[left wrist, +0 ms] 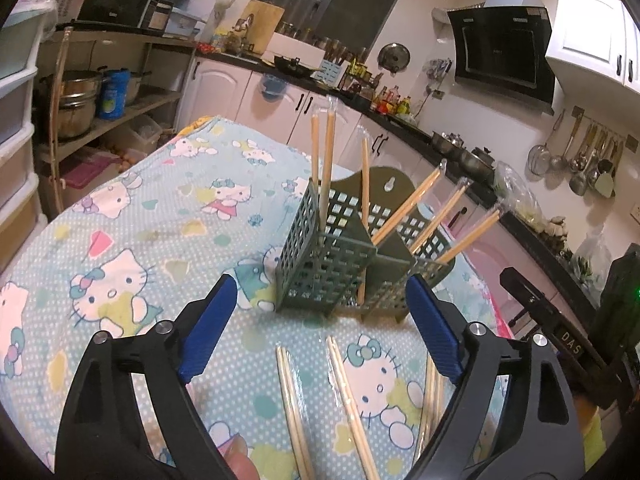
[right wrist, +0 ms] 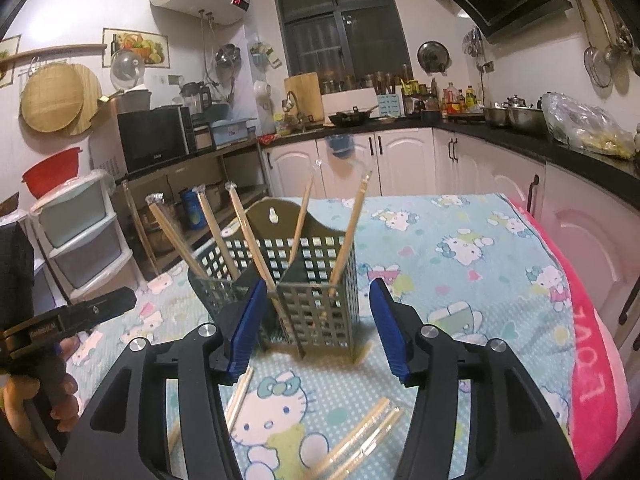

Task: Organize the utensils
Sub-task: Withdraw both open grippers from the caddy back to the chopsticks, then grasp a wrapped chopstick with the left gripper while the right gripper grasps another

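Note:
A dark green slotted utensil holder stands on the Hello Kitty cloth. Several wrapped chopsticks stick up out of its compartments. More chopsticks lie loose on the cloth in front of it: one pair, another, and wrapped ones. My left gripper is open, just short of the holder and above the loose pairs, with nothing between its blue pads. My right gripper is open too and faces the holder from the other side, holding nothing.
A pink blanket covers the table's right edge. The other gripper's frame and a hand show at the left of the right wrist view. Plastic drawers, a shelf with pots and kitchen counters ring the table.

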`<state>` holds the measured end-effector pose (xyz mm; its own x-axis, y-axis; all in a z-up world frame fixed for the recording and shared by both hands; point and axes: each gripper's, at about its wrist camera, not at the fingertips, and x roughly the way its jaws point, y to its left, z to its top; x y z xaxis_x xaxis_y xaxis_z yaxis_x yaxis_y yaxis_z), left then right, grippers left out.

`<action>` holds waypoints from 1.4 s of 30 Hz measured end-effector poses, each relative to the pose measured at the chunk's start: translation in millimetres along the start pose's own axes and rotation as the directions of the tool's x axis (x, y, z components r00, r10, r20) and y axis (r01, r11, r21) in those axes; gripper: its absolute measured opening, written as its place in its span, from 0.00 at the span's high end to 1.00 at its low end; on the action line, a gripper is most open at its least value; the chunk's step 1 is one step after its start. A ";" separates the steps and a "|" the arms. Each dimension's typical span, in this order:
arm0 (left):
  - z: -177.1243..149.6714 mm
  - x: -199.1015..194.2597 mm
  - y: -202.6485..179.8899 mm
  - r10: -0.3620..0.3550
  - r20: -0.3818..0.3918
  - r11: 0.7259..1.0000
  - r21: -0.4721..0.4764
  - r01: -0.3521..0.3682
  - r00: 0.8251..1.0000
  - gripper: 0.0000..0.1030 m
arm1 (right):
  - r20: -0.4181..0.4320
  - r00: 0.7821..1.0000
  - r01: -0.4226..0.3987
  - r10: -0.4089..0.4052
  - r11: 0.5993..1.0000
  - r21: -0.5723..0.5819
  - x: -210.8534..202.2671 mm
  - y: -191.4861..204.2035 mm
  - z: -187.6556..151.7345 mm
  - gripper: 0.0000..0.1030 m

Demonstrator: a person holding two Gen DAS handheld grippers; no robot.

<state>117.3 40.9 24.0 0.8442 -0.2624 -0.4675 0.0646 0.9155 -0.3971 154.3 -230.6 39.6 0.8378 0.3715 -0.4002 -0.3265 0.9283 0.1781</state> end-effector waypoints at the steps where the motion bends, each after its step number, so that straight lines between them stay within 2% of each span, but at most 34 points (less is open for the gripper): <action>1: -1.4 0.2 -0.1 0.000 -0.006 1.000 0.000 0.000 1.000 0.24 | -0.003 1.000 0.003 -0.003 1.000 -0.002 -1.1 -1.2 -1.6 0.50; 17: -30.2 7.2 -3.7 0.015 -0.087 0.999 0.037 -0.012 0.996 0.24 | -0.107 0.994 0.039 -0.039 0.999 0.000 -10.1 -19.9 -35.6 0.49; 25: -51.5 21.6 -14.8 0.014 -0.159 0.997 0.076 -0.002 0.987 0.24 | -0.160 0.985 0.060 -0.057 0.998 0.011 -9.5 -30.7 -51.8 0.49; 30: -59.7 29.6 -18.8 0.034 -0.194 0.995 0.101 -0.015 0.980 0.24 | -0.214 0.975 0.065 -0.060 0.998 0.016 -3.2 -37.8 -61.9 0.49; 35: -66.9 40.0 -13.4 0.083 -0.240 0.992 0.111 -0.057 0.967 0.24 | -0.274 0.961 0.052 -0.044 0.998 0.020 8.9 -43.3 -68.0 0.49; 42: -74.6 54.3 -1.4 0.104 -0.283 0.992 0.100 -0.079 0.953 0.24 | -0.368 0.929 0.044 -0.033 0.999 0.022 39.0 -54.0 -73.4 0.49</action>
<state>123.4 2.7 -59.7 0.6610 -0.2413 -0.7105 0.0509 0.9591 -0.2783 172.5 -264.9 -51.6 0.6280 0.3216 -0.7087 -0.2796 0.9430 0.1802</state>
